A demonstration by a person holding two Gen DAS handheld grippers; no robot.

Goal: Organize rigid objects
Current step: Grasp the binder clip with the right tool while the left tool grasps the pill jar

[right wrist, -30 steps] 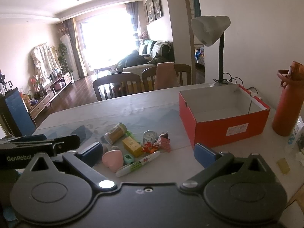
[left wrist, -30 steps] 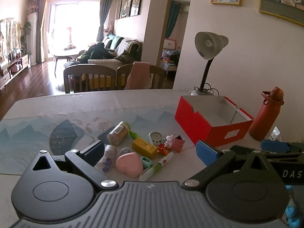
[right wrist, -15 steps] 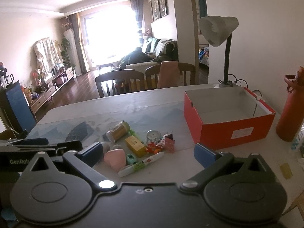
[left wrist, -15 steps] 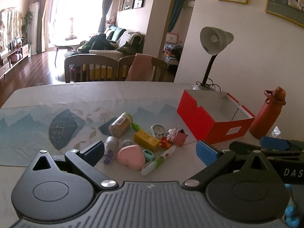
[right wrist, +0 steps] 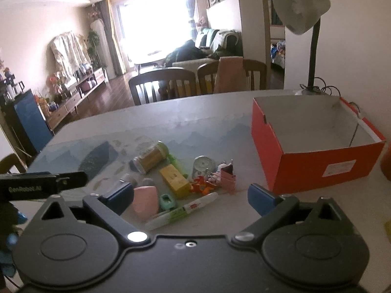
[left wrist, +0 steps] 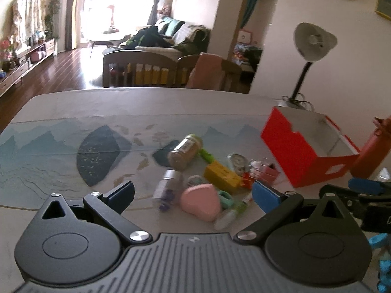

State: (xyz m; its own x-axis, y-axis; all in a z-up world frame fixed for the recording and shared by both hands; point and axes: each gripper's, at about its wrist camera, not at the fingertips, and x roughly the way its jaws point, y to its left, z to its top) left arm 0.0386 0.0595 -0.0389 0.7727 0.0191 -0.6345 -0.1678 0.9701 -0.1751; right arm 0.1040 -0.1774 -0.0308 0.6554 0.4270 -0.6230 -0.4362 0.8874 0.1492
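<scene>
Toys (right wrist: 176, 183) lie in a heap just past both spread, empty grippers, left (left wrist: 193, 194) and right (right wrist: 190, 196), so picking one for the box (right wrist: 317, 156) looks next.

Lit by daylight from a large window (right wrist: 156, 24) at the far end of the room, blown out to white in both views. Glare on the wooden floor (left wrist: 61, 73). Soft, faint shadows on the table (right wrist: 195, 112). Left view smeared by motion blur; right view sharper. Strong fisheye bending, dark corners.
</scene>
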